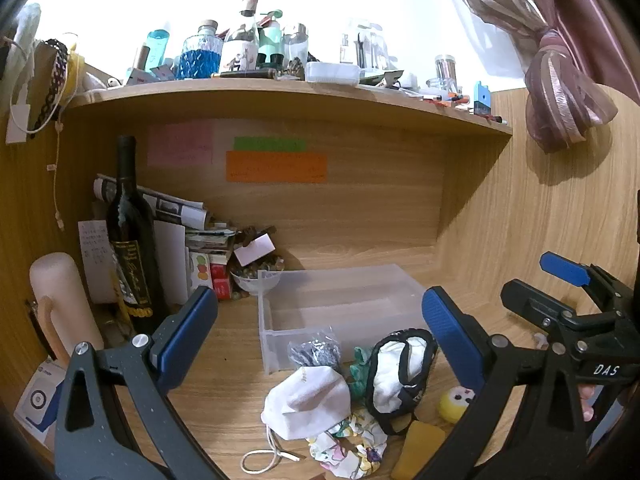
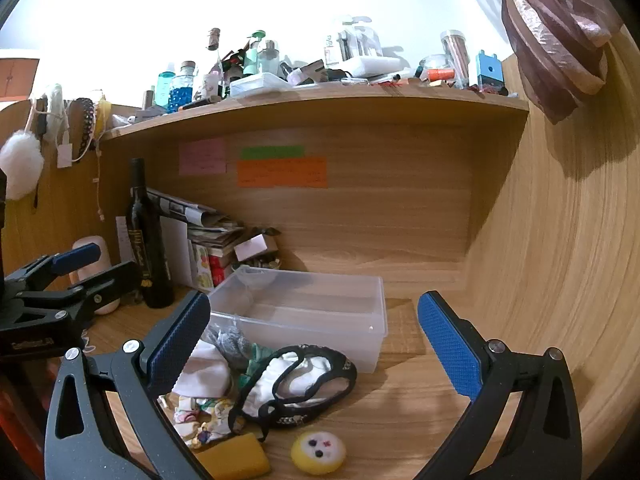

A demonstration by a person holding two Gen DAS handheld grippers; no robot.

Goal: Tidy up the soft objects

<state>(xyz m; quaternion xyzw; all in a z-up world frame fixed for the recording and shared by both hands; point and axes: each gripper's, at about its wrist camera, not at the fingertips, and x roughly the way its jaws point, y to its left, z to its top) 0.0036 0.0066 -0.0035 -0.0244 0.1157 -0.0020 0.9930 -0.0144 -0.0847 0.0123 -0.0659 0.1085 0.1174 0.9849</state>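
1. Nothing is sorted yet: the clear bin (image 1: 340,308) ahead of both jaws looks empty.
2. The pile of soft objects (image 2: 256,384) lies on the desk (image 2: 400,400) between and below both wide-open, empty jaws.

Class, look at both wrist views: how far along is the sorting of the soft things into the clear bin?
Done: nothing; the clear bin looks empty. In hand: nothing; the left gripper and right gripper are both open and hold nothing. Left: the whole pile on the desk, including the white cloth pouch, black-trimmed garment, yellow sponge and round yellow toy.
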